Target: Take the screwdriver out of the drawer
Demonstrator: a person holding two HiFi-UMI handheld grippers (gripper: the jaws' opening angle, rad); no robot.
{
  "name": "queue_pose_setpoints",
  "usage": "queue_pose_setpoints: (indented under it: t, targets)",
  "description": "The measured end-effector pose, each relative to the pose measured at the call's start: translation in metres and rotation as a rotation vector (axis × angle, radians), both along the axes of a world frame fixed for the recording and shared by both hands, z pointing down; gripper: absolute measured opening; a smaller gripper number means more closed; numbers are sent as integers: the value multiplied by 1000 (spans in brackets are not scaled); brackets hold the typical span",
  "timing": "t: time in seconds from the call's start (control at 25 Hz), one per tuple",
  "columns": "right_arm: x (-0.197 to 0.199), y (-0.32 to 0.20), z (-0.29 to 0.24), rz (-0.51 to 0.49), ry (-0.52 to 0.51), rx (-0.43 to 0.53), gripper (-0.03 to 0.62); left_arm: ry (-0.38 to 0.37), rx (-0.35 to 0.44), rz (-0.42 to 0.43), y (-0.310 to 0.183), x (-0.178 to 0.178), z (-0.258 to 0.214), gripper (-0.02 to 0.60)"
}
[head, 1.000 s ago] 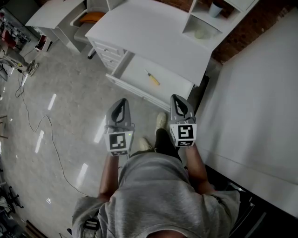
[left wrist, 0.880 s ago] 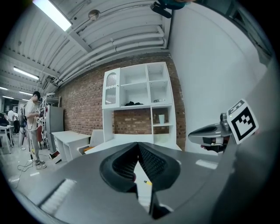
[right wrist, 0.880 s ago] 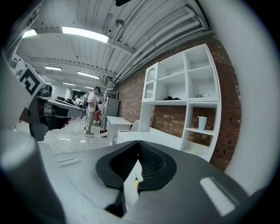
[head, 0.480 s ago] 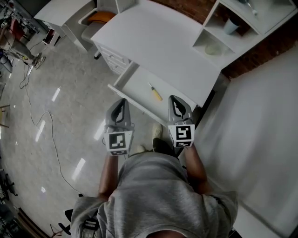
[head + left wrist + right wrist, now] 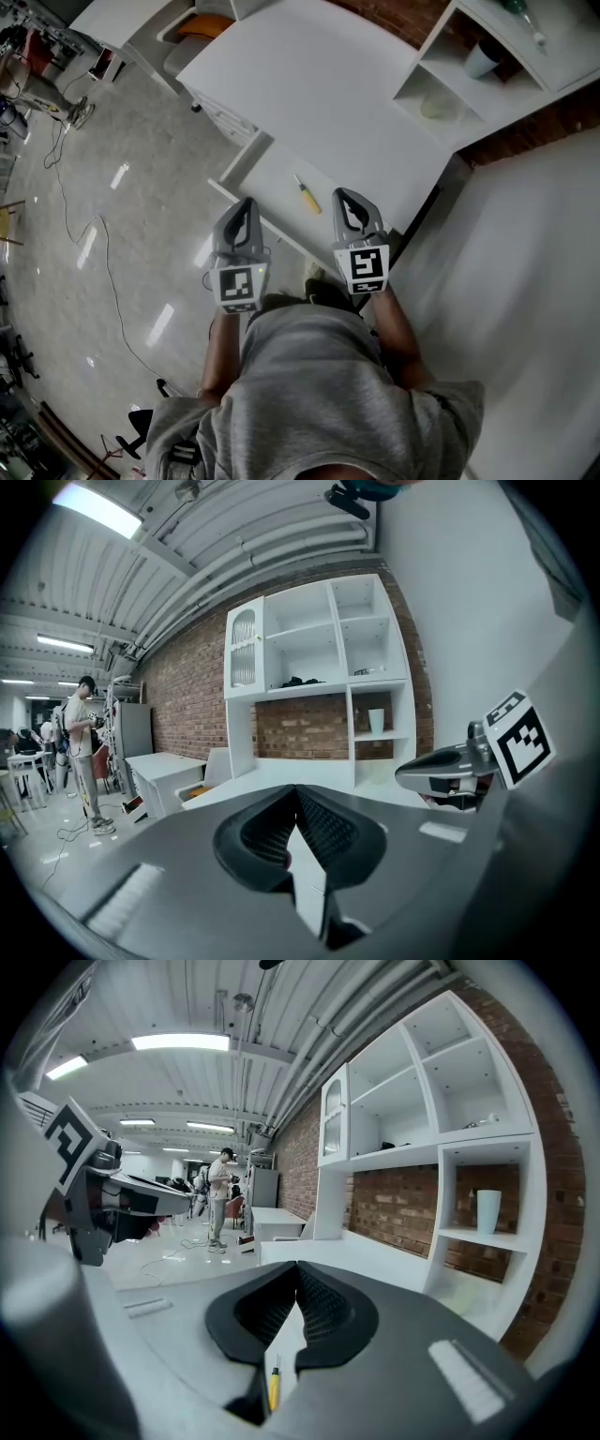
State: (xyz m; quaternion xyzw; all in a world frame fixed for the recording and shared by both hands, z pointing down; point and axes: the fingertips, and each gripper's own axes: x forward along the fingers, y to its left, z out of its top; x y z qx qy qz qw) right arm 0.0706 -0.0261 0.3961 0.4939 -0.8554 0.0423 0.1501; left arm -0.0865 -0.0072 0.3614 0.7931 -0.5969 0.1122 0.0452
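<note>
A yellow-handled screwdriver (image 5: pixel 307 195) lies in the open white drawer (image 5: pixel 265 175) under the white desk (image 5: pixel 319 94). Both grippers hover side by side in front of the drawer, above the floor, and touch nothing. My left gripper (image 5: pixel 247 203) sits at the drawer's front rail, left of the screwdriver, jaws shut and empty. My right gripper (image 5: pixel 344 195) is just right of the screwdriver, also shut and empty. In the right gripper view the screwdriver (image 5: pixel 274 1384) shows low down through the gap behind the shut jaws (image 5: pixel 298 1268). The left gripper view shows its shut jaws (image 5: pixel 296 790) and the right gripper (image 5: pixel 441 765) beside them.
A white shelf unit (image 5: pixel 469 66) with a cup (image 5: pixel 482 58) stands on the desk against a brick wall. A white panel (image 5: pixel 525 281) runs along the right. Cables (image 5: pixel 66 216) trail over the glossy floor at left. A chair with an orange seat (image 5: pixel 202 25) stands beyond the desk.
Both grippers have moved forward towards the desk together. The open drawer and screwdriver now lie closer to their tips. Both stay shut.
</note>
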Motion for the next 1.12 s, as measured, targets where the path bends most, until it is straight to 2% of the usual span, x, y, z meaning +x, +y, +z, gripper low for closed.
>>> queue_pose_setpoints:
  t: [0.2, 0.52, 0.88, 1.12]
  targets:
    - [2, -18, 15, -64, 9, -24, 3, -11, -28, -35, -13, 10, 14, 12]
    - [-7, -35, 43, -111, 19, -90, 3, -15, -77, -57, -33, 3, 36, 12]
    - [-31, -54, 103, -99, 55, -192, 3, 20, -170, -15, -57, -13, 95, 12]
    - [-33, -63, 146, -90, 77, -263, 3, 44, -248, 17, -66, -8, 143, 12]
